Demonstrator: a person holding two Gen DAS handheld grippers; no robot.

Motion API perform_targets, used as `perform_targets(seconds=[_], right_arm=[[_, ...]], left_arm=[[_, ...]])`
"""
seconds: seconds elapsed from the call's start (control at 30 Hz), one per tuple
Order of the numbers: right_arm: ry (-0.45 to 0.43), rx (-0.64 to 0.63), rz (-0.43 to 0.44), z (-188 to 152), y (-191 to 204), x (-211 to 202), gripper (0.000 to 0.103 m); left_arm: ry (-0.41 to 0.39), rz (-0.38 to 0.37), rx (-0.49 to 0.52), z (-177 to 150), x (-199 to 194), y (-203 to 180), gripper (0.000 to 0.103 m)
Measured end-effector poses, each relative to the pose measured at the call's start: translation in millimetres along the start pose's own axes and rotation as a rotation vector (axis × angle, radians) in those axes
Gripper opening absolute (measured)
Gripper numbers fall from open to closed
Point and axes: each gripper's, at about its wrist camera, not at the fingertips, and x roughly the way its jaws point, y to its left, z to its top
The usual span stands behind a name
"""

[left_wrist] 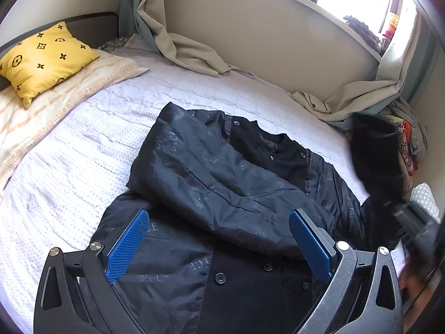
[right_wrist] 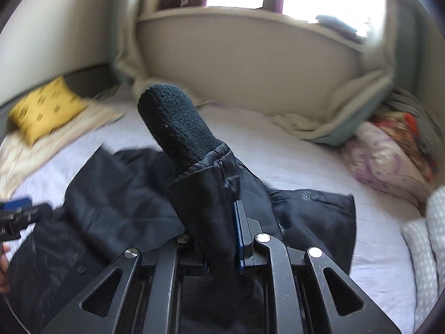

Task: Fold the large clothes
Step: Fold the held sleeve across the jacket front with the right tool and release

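A black jacket (left_wrist: 222, 183) with faint grey print and buttons lies on the white bed (left_wrist: 69, 172), one sleeve folded across its front. My left gripper (left_wrist: 219, 222) is open and hovers just above the jacket's lower part, touching nothing. My right gripper (right_wrist: 211, 222) is shut on the jacket's other sleeve (right_wrist: 200, 194), near its knitted cuff (right_wrist: 175, 122), and holds it raised above the jacket (right_wrist: 116, 194). That raised sleeve shows blurred at the right in the left wrist view (left_wrist: 375, 161). The left gripper shows at the left edge of the right wrist view (right_wrist: 16, 208).
A yellow patterned pillow (left_wrist: 44, 58) lies on a striped cloth at the bed's head. Beige curtains (left_wrist: 189, 47) spill onto the bed along the wall under the window. A heap of colourful clothes (right_wrist: 389, 153) sits at the bed's right end.
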Motion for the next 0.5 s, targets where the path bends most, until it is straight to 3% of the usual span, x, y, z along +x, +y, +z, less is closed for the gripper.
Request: perform_targets(seconds=[0.27,0.33,0.4,0.5], right_arm=[[0.206,-0.158,0.116,-59.6,82.8,52.2,0.012],[0.230,-0.167,0.140,-66.9,89.5,54.2,0.021],[0.262,-0.159,0.166,-68.5,90.4,52.4,0.049],[0.271,-0.080,0.255,-66.0,77.0,34.4,0.070]], left_arm=[[0.029,-0.019,-0.039,0.3,7.9,7.7,0.102],[0.049,-0.028,-0.044,-1.8,11.9,9.0,0.102],[0.074,-0.043,-0.062,-3.8,16.7,12.4,0.102],[0.101,-0.060,-0.098,-5.4,22.6,19.8,0.102]])
